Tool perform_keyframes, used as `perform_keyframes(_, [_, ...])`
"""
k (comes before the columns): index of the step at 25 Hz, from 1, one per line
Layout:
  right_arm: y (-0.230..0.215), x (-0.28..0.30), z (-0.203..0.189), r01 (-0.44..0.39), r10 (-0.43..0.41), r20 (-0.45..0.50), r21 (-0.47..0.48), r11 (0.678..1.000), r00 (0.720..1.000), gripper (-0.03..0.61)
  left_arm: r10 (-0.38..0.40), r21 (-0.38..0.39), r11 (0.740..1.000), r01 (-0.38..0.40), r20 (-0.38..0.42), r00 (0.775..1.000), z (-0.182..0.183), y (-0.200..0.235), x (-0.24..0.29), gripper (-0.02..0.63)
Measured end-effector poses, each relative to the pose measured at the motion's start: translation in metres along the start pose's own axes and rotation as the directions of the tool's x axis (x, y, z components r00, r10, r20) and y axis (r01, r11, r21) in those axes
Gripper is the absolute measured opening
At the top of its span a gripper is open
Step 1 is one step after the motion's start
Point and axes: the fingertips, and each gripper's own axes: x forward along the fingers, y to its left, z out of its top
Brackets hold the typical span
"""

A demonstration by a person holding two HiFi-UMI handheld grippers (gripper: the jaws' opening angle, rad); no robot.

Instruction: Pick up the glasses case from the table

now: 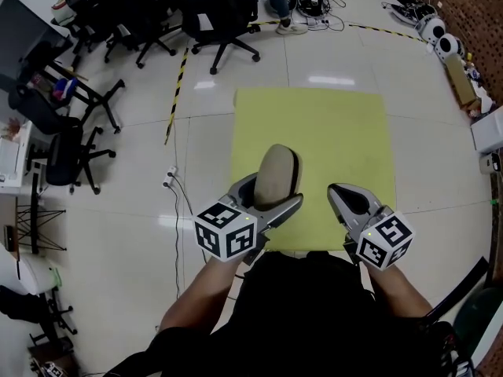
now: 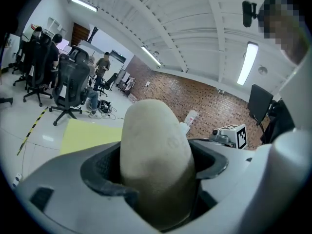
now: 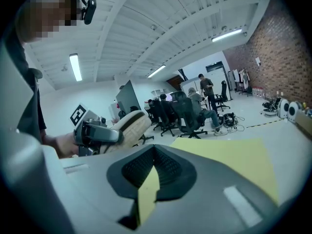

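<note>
The left claw (image 1: 273, 197) pinches the beige glasses case (image 1: 278, 171) by its lower end, upright and clear above the yellow bench (image 1: 338, 132). The right claw (image 1: 348, 197) is pressed together on nothing. Only 1 end seems gripped, though depth is hard to judge. The smooth rounded shell could pivot or slip out if pressure eases.
</note>
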Motion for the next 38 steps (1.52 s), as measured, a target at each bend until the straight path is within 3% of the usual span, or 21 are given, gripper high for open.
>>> perform_keyframes(6, [0.016,0.002,-0.001,0.049,-0.049,0.023,0.002,0.999,0.999,0.002,-0.038,0.052,0.998,0.036,0.043,0.998,0.024,-0.002,-0.024,0.413])
perform_keyframes(10, [0.029,-0.001,-0.002,0.083,-0.084,0.047,0.023,0.996,0.995,0.002,-0.047,0.047,0.998,0.044,0.062,0.997,0.028,-0.002,-0.038,0.413])
perform_keyframes(15, [0.046,-0.011,-0.007,0.110,-0.112,0.086,0.033,0.993,0.990,0.002,-0.079,0.073,0.994,0.077,0.025,0.997,0.015,-0.008,-0.041,0.411])
perform_keyframes(21, [0.055,-0.023,-0.006,0.089,-0.090,0.106,0.015,0.996,0.990,0.002,-0.084,0.087,0.993,0.079,0.048,0.995,0.010,-0.024,-0.046,0.411])
perform_keyframes(29, [0.071,-0.045,0.009,-0.032,0.026,0.160,0.030,0.999,0.987,0.002,-0.002,0.063,0.998,-0.004,0.086,0.996,-0.001,-0.041,-0.063,0.411])
perform_keyframes(34, [0.064,-0.091,-0.004,-0.021,0.018,0.148,0.016,1.000,0.989,0.000,0.012,0.075,0.997,-0.021,0.113,0.994,-0.005,-0.076,-0.057,0.411])
perform_keyframes(38, [0.052,-0.136,-0.020,-0.029,0.016,0.159,0.080,0.996,0.987,0.000,0.000,0.080,0.997,-0.009,0.109,0.994,-0.021,-0.118,-0.041,0.411])
